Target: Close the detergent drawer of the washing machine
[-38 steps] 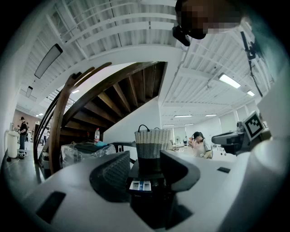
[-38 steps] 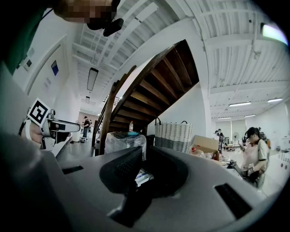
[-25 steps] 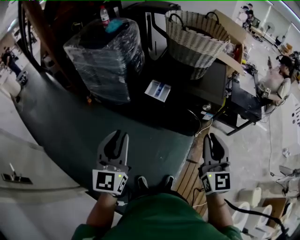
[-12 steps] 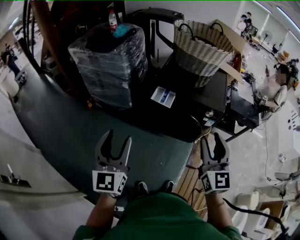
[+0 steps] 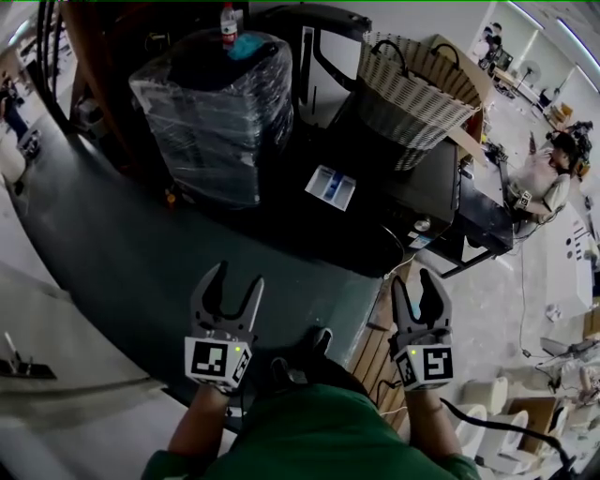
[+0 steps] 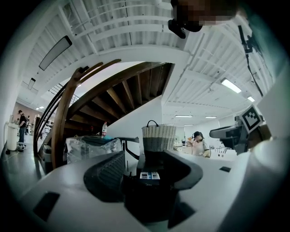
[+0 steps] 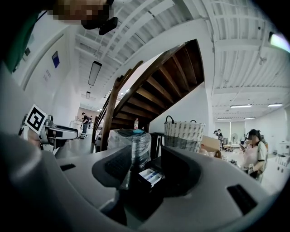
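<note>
The black washing machine (image 5: 417, 183) stands ahead on the floor. Its white and blue detergent drawer (image 5: 331, 187) sticks out of its front toward me. My left gripper (image 5: 237, 274) hovers low at the left, well short of the drawer. My right gripper (image 5: 414, 281) is level with it on the right. Both jaws have just been opening and stand open with nothing between them. In the left gripper view the drawer (image 6: 149, 175) shows far off between the jaws. The right gripper view shows the drawer (image 7: 149, 176) the same way.
A wicker basket (image 5: 412, 94) sits on the machine. Left of it stands a plastic-wrapped appliance (image 5: 216, 122) with a bottle (image 5: 230, 19) on top. A dark floor mat (image 5: 141, 272), wooden slats (image 5: 375, 352) and cables lie below. A person (image 5: 544, 178) sits at the right.
Both grippers went from shut to open. The machine, basket and wrapped appliance have shifted in the head view as I moved.
</note>
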`<action>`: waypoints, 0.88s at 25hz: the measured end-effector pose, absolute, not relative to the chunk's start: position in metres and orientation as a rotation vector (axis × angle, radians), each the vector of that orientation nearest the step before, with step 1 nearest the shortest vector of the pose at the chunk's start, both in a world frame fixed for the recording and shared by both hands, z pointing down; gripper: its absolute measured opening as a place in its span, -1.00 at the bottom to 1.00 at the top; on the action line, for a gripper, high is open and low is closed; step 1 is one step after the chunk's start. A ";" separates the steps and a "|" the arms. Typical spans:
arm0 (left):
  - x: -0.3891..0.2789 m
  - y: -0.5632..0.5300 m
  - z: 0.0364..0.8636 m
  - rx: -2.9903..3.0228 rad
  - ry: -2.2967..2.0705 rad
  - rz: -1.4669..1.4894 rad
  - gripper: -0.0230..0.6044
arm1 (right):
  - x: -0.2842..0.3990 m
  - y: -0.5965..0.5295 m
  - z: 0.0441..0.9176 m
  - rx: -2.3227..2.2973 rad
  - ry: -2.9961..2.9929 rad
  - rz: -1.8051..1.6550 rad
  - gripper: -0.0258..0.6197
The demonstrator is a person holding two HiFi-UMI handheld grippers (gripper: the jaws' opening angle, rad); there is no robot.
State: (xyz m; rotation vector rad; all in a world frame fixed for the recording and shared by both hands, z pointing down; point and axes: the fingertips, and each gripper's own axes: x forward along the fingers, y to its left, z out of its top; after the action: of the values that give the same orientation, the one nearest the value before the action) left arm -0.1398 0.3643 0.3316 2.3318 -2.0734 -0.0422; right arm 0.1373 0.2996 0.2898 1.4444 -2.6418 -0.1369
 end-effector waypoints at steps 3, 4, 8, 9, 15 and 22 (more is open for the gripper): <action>-0.139 0.347 0.346 2.321 -2.051 -0.028 -0.09 | 0.133 0.283 0.304 1.427 -2.649 -0.108 -0.26; -0.137 0.342 0.351 2.318 -2.044 -0.018 -0.09 | 0.132 0.276 0.309 1.421 -2.652 -0.094 -0.26; -0.126 0.313 0.366 2.278 -2.008 0.057 -0.09 | 0.125 0.242 0.328 1.387 -2.680 -0.023 -0.27; -0.124 0.304 0.368 2.272 -2.002 0.069 -0.09 | 0.122 0.233 0.333 1.369 -2.690 0.001 -0.31; -0.092 0.242 0.376 2.330 -1.927 0.102 -0.44 | 0.111 0.181 0.351 1.276 -2.735 0.101 -0.46; -0.059 0.175 0.380 2.329 -1.887 0.195 -0.44 | 0.118 0.121 0.359 1.217 -2.768 0.208 -0.49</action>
State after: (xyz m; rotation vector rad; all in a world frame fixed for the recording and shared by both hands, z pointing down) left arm -0.0590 0.1754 0.3800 2.3287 -1.8874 0.1949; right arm 0.1175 0.1208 0.3594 1.2175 -2.7677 0.2078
